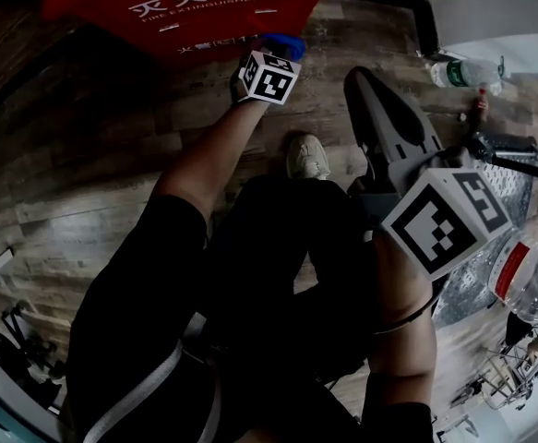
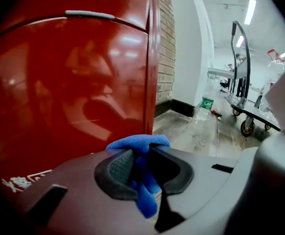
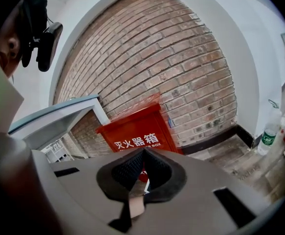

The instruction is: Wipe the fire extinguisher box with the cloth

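Wood floor (image 1: pixel 84 183), brick wall (image 3: pixel 171 58) | left gripper (image 2: pixel 141 160) pinches cloth (image 2: pixel 140 143), seemingly touching box (image 2: pixel 74 82) | right gripper (image 3: pixel 143 155) closed

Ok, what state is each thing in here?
Box: upright against the wall, door shut.
Left gripper: shut on cloth.
Cloth: bunched between the jaws, close to the box front; contact unclear.
Right gripper: shut, empty, away from the box.
Bottle: upright on the floor.
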### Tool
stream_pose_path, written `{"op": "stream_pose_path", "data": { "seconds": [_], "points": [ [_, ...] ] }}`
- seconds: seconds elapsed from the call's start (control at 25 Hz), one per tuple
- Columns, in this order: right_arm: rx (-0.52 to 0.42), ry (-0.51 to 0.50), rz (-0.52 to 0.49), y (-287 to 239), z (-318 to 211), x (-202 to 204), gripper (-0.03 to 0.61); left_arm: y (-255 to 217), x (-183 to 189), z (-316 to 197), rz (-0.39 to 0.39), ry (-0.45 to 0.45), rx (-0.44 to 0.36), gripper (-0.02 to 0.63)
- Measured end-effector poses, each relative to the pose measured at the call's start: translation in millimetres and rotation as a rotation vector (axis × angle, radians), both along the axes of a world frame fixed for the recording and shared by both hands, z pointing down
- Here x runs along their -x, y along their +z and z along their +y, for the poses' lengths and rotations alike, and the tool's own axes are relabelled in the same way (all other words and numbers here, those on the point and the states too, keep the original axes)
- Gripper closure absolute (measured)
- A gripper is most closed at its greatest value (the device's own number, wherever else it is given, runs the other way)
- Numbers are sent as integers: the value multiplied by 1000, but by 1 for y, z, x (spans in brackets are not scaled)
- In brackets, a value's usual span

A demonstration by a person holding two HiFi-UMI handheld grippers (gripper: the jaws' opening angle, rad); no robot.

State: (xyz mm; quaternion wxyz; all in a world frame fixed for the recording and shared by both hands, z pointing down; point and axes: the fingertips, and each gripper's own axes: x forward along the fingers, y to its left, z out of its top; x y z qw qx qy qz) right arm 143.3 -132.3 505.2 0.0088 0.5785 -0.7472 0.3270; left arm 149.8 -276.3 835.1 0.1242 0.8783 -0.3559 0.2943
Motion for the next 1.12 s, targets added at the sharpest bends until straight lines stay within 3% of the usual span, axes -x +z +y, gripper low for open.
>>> {"op": "stream_pose_path", "data": {
  "seconds": [0.16,0.36,0.56,0.72,1.0,1.12],
  "points": [
    [0,-5,-1,0,0,-1,563,37,-16,3,-109,76,20,543],
    [6,-15,-8,1,2,-2,563,89,23,-1,-158,-68,187,543],
    [-3,-24,-23,-2,1,-1,563,97,67,-7,-200,-114,146,543],
    [-14,-53,-31,-6,-6,10,563,100,120,-14,-213,-210,154,543],
    [-11,-133,-5,-3,-22,45,563,88,262,-33,-195,-519,208,543],
    [-14,-158,10,-2,-29,60,563,74,298,-37,-180,-563,190,543]
  ]
}}
